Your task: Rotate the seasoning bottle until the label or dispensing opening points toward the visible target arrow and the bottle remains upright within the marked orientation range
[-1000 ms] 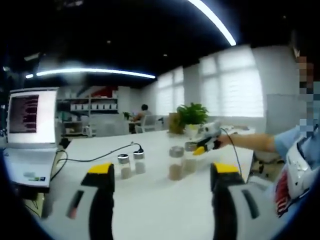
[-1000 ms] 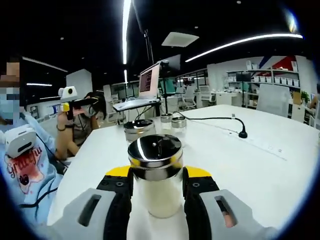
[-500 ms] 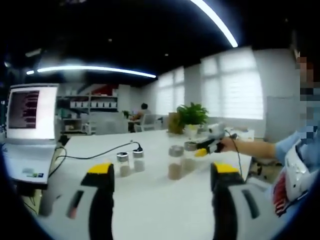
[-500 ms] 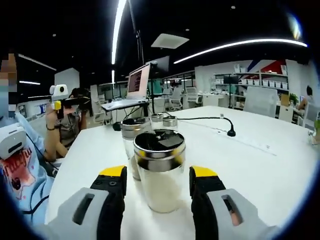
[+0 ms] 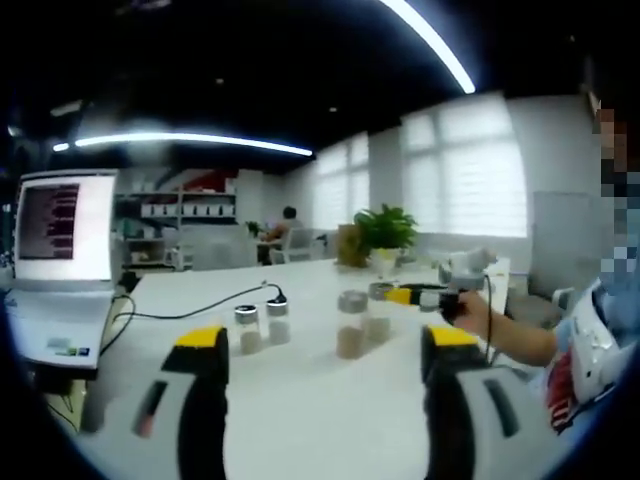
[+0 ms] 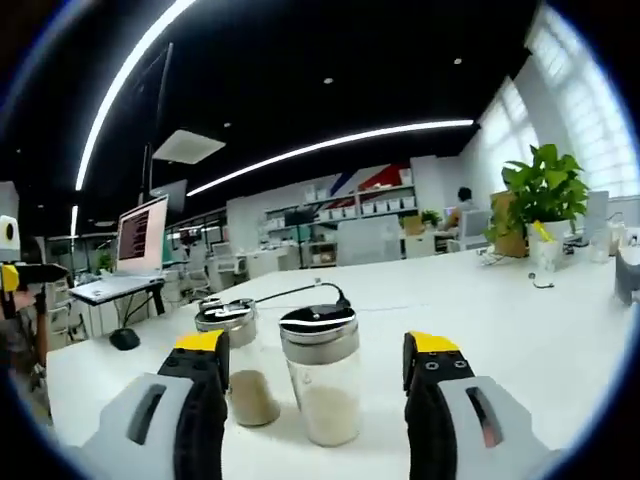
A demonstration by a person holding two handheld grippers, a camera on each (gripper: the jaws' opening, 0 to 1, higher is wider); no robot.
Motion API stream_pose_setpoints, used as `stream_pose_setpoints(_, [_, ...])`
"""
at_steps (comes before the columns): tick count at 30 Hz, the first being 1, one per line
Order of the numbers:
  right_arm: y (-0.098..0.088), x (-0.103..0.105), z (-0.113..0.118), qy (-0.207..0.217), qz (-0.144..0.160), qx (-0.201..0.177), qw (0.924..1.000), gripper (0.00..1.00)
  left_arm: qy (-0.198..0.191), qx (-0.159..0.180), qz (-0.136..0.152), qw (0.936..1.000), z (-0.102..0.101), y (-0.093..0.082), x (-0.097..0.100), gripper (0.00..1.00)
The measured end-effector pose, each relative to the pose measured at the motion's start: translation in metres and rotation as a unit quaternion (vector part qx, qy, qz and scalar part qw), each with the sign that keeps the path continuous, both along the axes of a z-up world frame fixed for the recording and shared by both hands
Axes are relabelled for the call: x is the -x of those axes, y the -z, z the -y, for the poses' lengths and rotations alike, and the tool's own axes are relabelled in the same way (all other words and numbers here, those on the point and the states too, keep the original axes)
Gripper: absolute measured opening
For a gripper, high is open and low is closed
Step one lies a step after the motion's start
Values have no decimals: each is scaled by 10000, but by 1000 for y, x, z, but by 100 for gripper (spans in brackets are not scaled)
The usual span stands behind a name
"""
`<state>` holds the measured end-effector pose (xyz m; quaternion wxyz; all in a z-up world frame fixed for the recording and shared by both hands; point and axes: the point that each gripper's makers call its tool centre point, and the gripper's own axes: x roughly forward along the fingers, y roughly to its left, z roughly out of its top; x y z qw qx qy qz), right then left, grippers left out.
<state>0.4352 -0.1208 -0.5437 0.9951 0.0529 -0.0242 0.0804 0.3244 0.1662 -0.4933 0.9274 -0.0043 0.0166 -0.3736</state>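
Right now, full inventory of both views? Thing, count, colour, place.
Seasoning bottle: 1, clear glass, steel lid, pale contents; stands between the right gripper's open jaws, untouched.
Second bottle: 1, clear, steel lid, tan contents; beside the first, just behind the jaw on the view's left.
Small shakers: 2, clear with silver caps; mid table in the left gripper view.
Table: 1, white.
Laptop: 1, white, screen lit; on the table's edge.
Cable: 1, black; across the table.
Plant: 1, green; far end of the table.
Left gripper: black, yellow-tipped jaws, open, holding nothing.
Right gripper: same colours, open.
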Motion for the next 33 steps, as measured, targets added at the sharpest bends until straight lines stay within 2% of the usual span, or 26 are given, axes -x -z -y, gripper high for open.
stream_pose_setpoints(2, [-1, 0, 0, 258, 3, 54, 9997, 61, -14, 8, -6, 10000, -2, 0, -1, 83])
stream_pose_setpoints(5, [-1, -3, 0, 603, -67, 84, 9981, 64, 17, 37, -20, 10000, -2, 1, -1, 83])
stream_pose_setpoints(7, [3, -8, -3, 619, -207, -6, 9979, 66, 11, 37, -24, 10000, -2, 1, -1, 83])
stream_pose_setpoints(8, [7, -11, 0, 760, -343, -45, 9965, 65, 7, 31, -28, 10000, -3, 2, -1, 83])
stream_pose_setpoints(10, [13, -18, 0, 807, -463, 25, 9957, 65, 6, 41, -39, 10000, -3, 2, -1, 83])
stream_pose_setpoints(13, [21, -21, -2, 781, -689, 41, 9946, 62, 21, 68, -43, 10000, -4, 1, -1, 83])
stream_pose_setpoints(15, [25, -22, 2, 949, -818, 245, 9918, 57, 14, 60, -45, 10000, -5, 1, -2, 83])
stream_pose_setpoints(19, [23, -31, 4, 1018, -719, 259, 9919, 51, 36, 52, -77, 10000, -4, 3, -3, 83])
stream_pose_setpoints(21, [32, -35, 8, 1089, -898, 351, 9894, 48, 14, 55, -65, 10000, -5, 2, -2, 83])
stream_pose_setpoints(25, [31, -42, 0, 892, -814, 342, 9921, 41, -9, 112, -44, 9999, -7, 0, -2, 83])
stream_pose_setpoints(27, [31, -41, 0, 955, -810, 571, 9905, 40, -14, 91, -42, 9999, -7, 1, -3, 82])
stream_pose_setpoints(33, [31, -41, 1, 924, -770, 566, 9911, 40, 17, 70, -121, 9999, -6, 5, -5, 82])
